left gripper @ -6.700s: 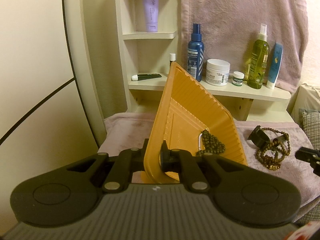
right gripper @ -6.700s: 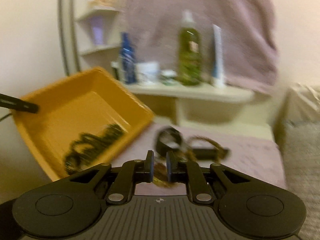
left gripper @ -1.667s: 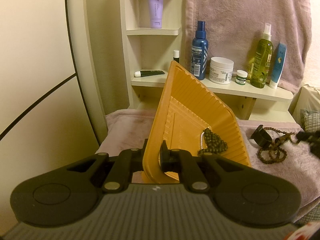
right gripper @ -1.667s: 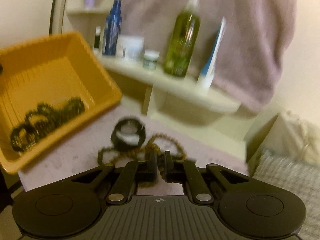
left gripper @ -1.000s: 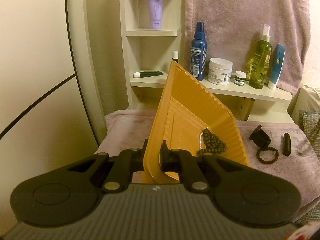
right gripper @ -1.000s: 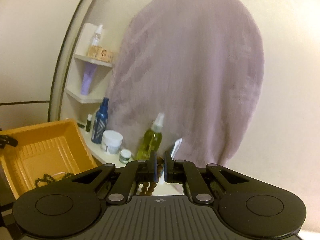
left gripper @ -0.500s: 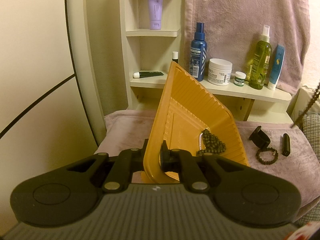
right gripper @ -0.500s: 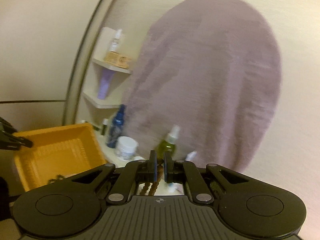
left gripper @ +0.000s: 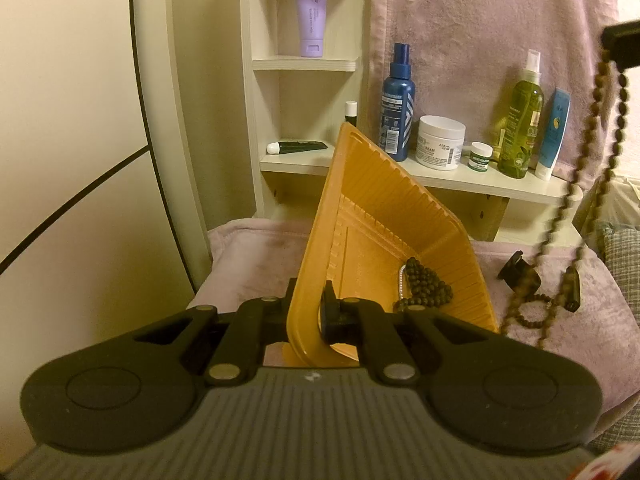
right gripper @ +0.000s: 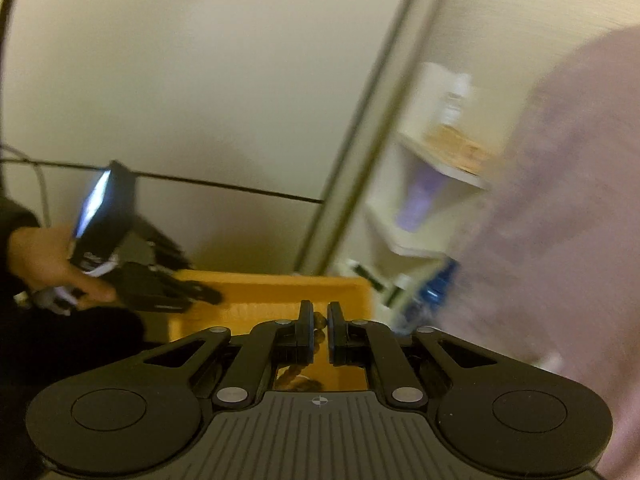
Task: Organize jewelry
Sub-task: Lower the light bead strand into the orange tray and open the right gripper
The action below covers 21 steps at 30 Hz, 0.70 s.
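- The left gripper (left gripper: pixel 306 312) is clamped on the near rim of the orange tray (left gripper: pixel 384 224), one finger outside the wall and one inside, holding the tray tipped up on edge over the pink towel (left gripper: pixel 248 248).
- A dark bead bracelet (left gripper: pixel 424 284) and a short white bead strand (left gripper: pixel 401 280) lie bunched in the tray's low corner.
- The right gripper (right gripper: pixel 318 320) is pinched narrow on a long brown bead necklace (left gripper: pixel 592 168); beads show between its fingers (right gripper: pixel 306 316) and below them.
- In the left wrist view that necklace hangs from the right gripper at the upper right edge, its loops trailing down past the shelf (left gripper: pixel 480 180) to just over the towel, beside the tray's right wall.
- On the towel to the right of the tray lie a black ring-like piece (left gripper: pixel 520 276), a small brown bead bracelet (left gripper: pixel 528 310) and a dark stick-shaped piece (left gripper: pixel 574 290).
- The shelf behind carries a blue spray bottle (left gripper: pixel 398 104), a white jar (left gripper: pixel 440 142), a small green-banded pot (left gripper: pixel 480 156), a green bottle (left gripper: pixel 522 120) and a blue tube (left gripper: pixel 554 132).
- The right wrist view is blurred; it shows a hand (right gripper: pixel 44 256) on the left gripper at the tray's edge.
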### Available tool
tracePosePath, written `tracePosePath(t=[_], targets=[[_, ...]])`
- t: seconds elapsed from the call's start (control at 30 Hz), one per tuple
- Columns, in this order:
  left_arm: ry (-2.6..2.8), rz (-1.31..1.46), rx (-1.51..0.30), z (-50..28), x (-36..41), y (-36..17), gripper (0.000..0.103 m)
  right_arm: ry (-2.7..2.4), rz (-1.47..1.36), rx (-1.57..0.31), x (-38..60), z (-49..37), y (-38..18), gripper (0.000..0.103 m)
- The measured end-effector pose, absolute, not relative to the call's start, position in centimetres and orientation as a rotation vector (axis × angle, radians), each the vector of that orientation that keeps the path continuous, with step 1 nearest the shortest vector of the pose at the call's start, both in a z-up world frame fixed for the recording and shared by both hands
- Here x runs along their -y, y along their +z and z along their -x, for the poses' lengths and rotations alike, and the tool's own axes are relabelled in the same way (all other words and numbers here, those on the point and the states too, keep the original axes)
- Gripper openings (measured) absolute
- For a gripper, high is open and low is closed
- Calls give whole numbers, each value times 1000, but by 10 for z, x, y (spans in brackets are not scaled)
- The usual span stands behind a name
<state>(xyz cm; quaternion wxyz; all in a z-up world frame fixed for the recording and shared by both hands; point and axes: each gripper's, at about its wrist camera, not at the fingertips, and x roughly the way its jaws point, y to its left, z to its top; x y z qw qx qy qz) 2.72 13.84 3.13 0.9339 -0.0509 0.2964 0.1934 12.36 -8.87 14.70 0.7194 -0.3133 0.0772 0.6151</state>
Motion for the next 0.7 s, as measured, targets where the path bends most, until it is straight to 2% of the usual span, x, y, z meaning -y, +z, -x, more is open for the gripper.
tracePosePath(t=[0.4,0.7], targets=[[395,113,-607,-27,-140,31,8,1525,827,-124,8,-117,147,6],[393,124,-607,-27,-144,30,8,1631,973,-317,-15,-124,107,6]])
